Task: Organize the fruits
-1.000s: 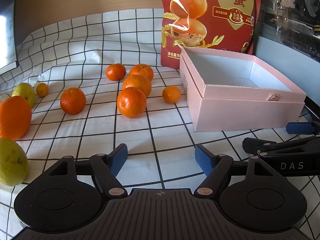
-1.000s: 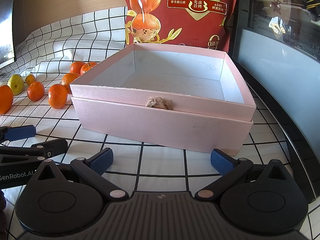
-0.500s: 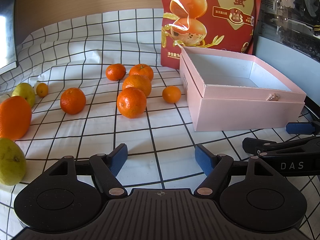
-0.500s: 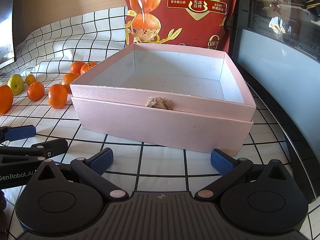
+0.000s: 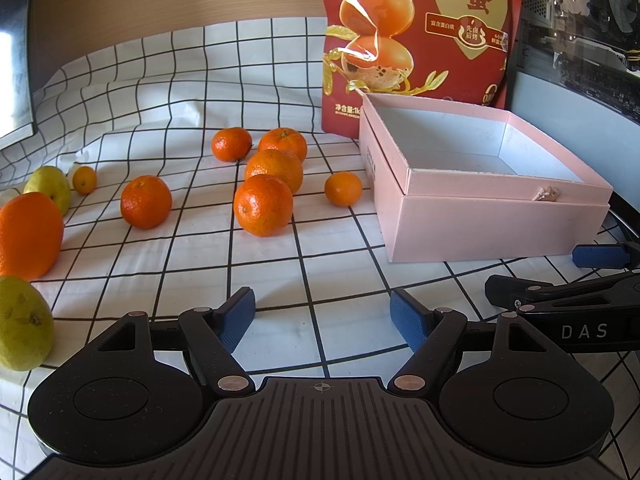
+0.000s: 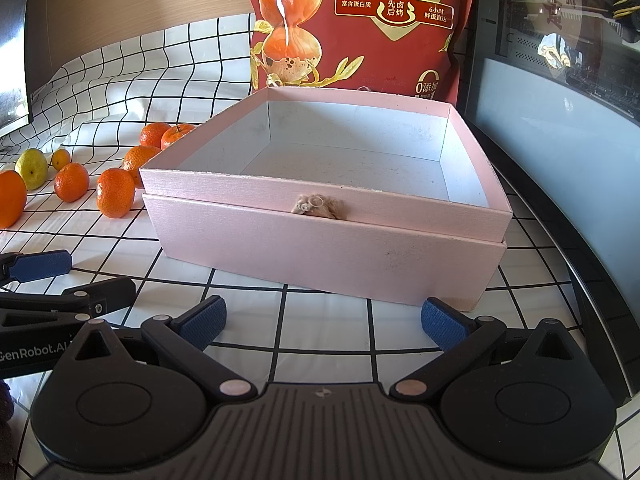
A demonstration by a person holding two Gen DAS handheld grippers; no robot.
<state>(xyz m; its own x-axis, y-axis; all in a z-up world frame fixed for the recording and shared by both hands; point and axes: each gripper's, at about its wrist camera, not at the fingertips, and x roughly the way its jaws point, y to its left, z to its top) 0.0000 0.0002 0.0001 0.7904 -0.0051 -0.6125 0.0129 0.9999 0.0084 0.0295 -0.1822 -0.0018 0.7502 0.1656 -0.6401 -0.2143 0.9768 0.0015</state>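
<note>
At the far left of the left wrist view a green-yellow pear (image 5: 22,322) is seen at the edge of the checked cloth (image 5: 340,276), with a large orange (image 5: 28,236) just behind it and a second pear (image 5: 48,188) and a tiny orange (image 5: 84,179) farther back; next comes a lone mandarin (image 5: 146,201), then a cluster whose nearest mandarin (image 5: 263,205) lies ahead of the left gripper (image 5: 322,314) and slightly to its left; a small mandarin (image 5: 343,188) sits just beside the pink box (image 5: 488,228). The left gripper's jaws are spread wide and nothing is held between them; the right gripper (image 6: 322,318) is likewise spread and empty, and it faces the front wall of the pink box (image 6: 320,248), whose interior is seen to be bare. All fruit is thus found left of the box, none inside it; the left gripper is judged the nearer to the fruit, the nearest mandarin being roundish with no long axis to be matched; a straight forward reach would probably be called for, then a carry rightward over the box rim. A red snack bag (image 5: 420,40) stands behind the box.
</note>
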